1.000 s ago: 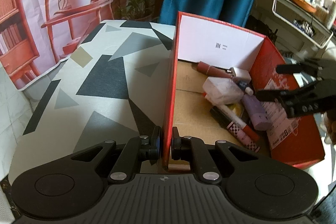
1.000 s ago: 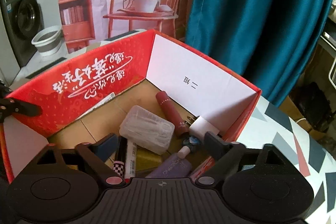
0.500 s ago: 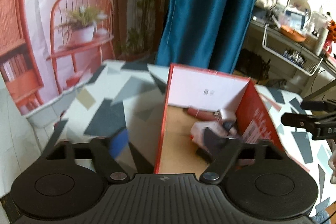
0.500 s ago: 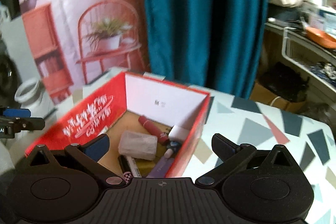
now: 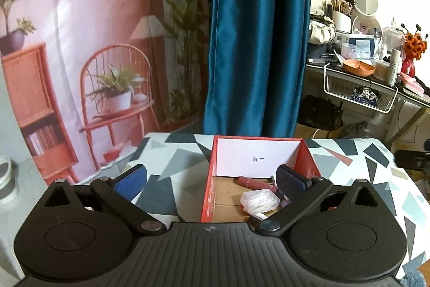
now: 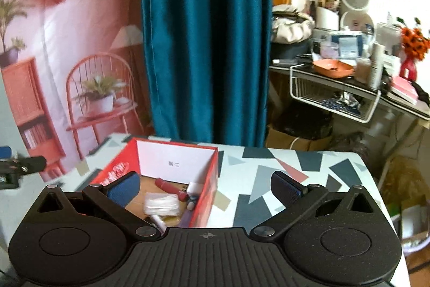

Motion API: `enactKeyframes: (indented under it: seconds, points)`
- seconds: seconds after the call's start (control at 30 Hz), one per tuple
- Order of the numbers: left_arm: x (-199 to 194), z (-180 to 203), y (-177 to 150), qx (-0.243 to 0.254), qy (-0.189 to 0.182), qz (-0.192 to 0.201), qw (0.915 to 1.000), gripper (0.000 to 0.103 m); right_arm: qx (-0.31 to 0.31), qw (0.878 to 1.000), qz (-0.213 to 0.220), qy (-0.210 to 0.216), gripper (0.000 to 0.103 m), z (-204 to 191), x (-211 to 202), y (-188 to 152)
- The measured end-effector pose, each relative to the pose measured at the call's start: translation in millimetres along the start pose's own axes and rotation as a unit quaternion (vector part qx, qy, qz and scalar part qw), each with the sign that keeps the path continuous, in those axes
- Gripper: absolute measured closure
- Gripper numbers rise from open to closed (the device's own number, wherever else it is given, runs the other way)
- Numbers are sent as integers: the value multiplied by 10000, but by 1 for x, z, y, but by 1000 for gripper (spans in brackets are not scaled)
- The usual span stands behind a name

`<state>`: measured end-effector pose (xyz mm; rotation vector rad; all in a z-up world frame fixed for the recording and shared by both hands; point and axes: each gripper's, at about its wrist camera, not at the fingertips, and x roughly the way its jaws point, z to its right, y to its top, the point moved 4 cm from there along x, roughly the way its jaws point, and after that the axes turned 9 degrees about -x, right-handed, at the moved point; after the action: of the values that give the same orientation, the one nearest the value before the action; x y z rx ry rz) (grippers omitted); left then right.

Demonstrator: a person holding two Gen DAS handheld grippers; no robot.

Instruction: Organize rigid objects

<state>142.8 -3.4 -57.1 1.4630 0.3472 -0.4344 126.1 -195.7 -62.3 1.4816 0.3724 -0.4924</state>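
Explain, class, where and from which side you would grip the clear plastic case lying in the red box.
Grip the clear plastic case across its two long edges, coming straight down from above. It lies flat on top of the other items, and the red box walls block any sideways approach.

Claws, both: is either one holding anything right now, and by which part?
Nothing is held. The left claw is opening and the right claw stands open, both empty above the red box.

right gripper (image 6: 205,186): jaws wide apart, nothing between, bottom of frame | red box (image 6: 209,187): lower left of centre on patterned table (image 6: 282,179) | inside: clear plastic case (image 6: 161,203), dark red tube (image 6: 170,186)
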Motion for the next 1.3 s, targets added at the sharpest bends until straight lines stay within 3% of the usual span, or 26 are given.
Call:
enactKeyframes:
  seconds: [0.37, 0.6, 0.9, 1.3]
  points:
    - [-67, 13, -4, 119, -259, 324, 9991, 0, 393, 9980, 256, -418, 0, -7, -95, -22]
    - [-89, 21, -7, 201, -337, 495, 9980, 0, 393, 9962, 505, -589, 0, -7, -138, -27]
    - [-103, 20, -8, 281, -178, 664, 9972, 0, 331, 9947, 713, -658, 0, -11, -165, -24]
    - [-106, 18, -10, 339, -103, 725, 9967, 0, 312, 9943, 738, -704, 0, -11, -167, -21]
